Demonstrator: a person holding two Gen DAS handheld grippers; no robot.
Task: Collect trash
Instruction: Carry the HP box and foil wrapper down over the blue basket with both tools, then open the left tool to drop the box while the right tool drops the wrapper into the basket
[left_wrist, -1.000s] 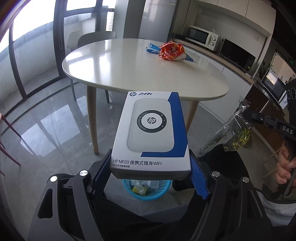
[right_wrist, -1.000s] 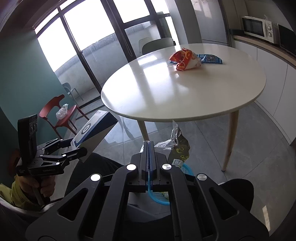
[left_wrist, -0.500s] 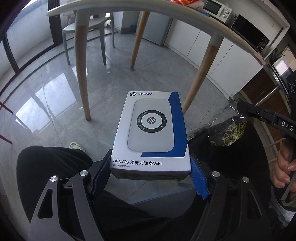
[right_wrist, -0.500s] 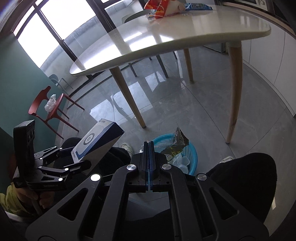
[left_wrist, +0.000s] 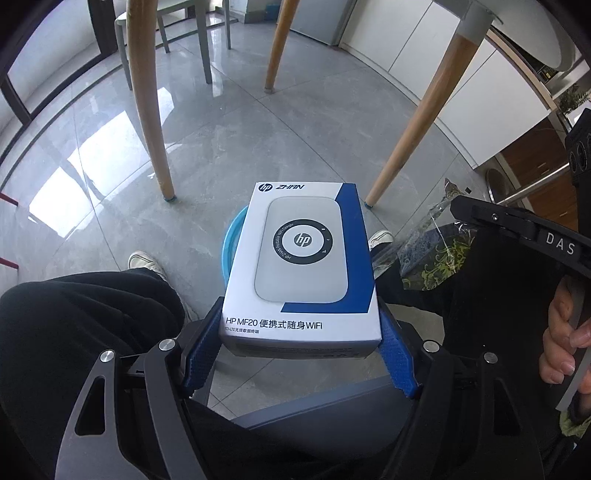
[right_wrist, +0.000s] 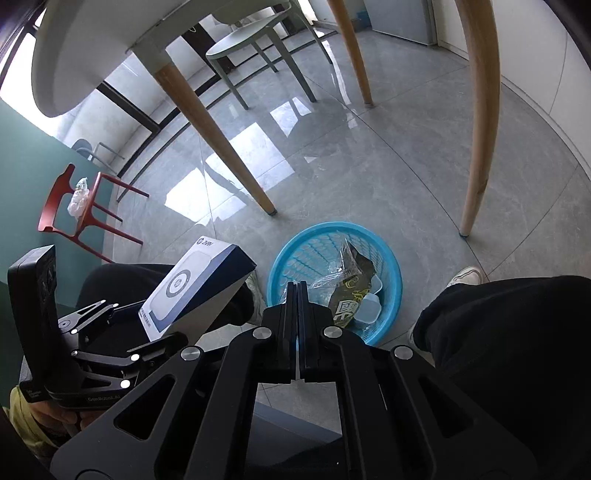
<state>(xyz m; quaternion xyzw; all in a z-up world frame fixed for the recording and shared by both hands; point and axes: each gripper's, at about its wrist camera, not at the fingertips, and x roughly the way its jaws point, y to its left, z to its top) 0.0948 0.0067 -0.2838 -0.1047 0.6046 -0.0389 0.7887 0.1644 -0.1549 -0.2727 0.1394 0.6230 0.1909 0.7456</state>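
Two items over blue basket (right_wrist: 391, 258): left gripper (left_wrist: 301, 341) clamps box (left_wrist: 303, 258); right gripper (right_wrist: 297, 291) pinches wrapper (right_wrist: 351, 284). Next step, judged: release both inside.

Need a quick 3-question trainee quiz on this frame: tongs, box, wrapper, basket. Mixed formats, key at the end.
1. True or false: the left tongs clamp the white and blue box by its two long sides.
2. Multiple choice: the right tongs are pinched on A) a clear and dark wrapper, B) a red cup, C) nothing.
3. Short answer: which container on the floor sits between the person's shoes, under the wrapper?

Key
1. True; the blue pads press on both sides.
2. A; the wrapper hangs over the basket.
3. The blue basket, which already holds some rubbish.
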